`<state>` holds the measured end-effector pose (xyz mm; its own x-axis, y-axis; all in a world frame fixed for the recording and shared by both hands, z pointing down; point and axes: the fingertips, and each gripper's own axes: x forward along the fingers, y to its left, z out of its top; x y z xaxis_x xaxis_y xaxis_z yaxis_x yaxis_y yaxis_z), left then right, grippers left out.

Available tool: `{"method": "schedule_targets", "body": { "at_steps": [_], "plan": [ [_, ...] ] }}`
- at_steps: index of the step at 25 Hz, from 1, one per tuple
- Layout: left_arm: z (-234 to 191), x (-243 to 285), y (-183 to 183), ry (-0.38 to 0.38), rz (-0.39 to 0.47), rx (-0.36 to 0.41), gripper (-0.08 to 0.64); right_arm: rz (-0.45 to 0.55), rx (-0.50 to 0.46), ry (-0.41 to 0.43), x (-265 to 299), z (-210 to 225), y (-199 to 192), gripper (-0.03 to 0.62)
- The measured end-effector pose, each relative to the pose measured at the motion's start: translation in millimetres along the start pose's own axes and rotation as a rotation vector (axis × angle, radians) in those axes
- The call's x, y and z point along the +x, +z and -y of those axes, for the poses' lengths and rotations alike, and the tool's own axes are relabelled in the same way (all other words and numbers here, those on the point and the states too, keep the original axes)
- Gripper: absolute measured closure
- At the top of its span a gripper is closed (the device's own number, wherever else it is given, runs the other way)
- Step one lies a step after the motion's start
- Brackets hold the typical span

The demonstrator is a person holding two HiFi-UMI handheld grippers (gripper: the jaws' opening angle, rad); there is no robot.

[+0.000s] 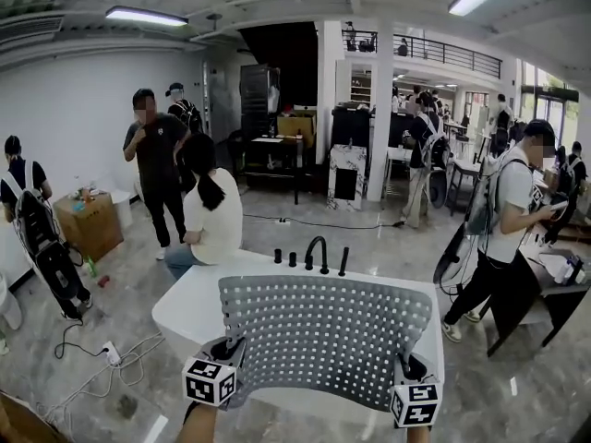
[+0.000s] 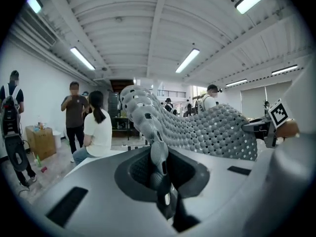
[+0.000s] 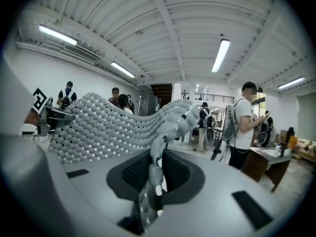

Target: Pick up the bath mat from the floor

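bath mat [image 1: 325,338] stretched over white tub [image 1: 187,308] — marble floor [image 1: 369,247] around

Jaws clamped: left tool [image 1: 226,349], right tool [image 1: 409,366].

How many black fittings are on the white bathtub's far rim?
4, in a row: two short knobs and left, curved spout middle, slim lever right. The grey perforated bath mat may hide others.
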<state>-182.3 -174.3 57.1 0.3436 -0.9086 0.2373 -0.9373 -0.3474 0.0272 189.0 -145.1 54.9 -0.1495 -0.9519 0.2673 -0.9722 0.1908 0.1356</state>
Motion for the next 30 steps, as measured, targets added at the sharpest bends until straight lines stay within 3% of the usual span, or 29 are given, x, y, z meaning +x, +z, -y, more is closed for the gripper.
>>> {"method": "schedule_targets", "body": {
  "at_steps": [5,10,30],
  "plan": [
    [-6.8,-3.9,40.2,0.009,0.071,0.029,0.52,0.069,-0.006,-0.033,-9.1,6.8,38.1,0.523],
    [-5.9,-8.4,54.0,-0.002,0.099,0.053,0.52,0.089,0.009,-0.058,-18.5,5.8,46.3,0.523],
    [-5.4,-14.2,43.8,-0.008,0.095,0.071,0.52,0.072,0.02,-0.084,-26.0,-1.0,31.9,0.529]
  ]
}}
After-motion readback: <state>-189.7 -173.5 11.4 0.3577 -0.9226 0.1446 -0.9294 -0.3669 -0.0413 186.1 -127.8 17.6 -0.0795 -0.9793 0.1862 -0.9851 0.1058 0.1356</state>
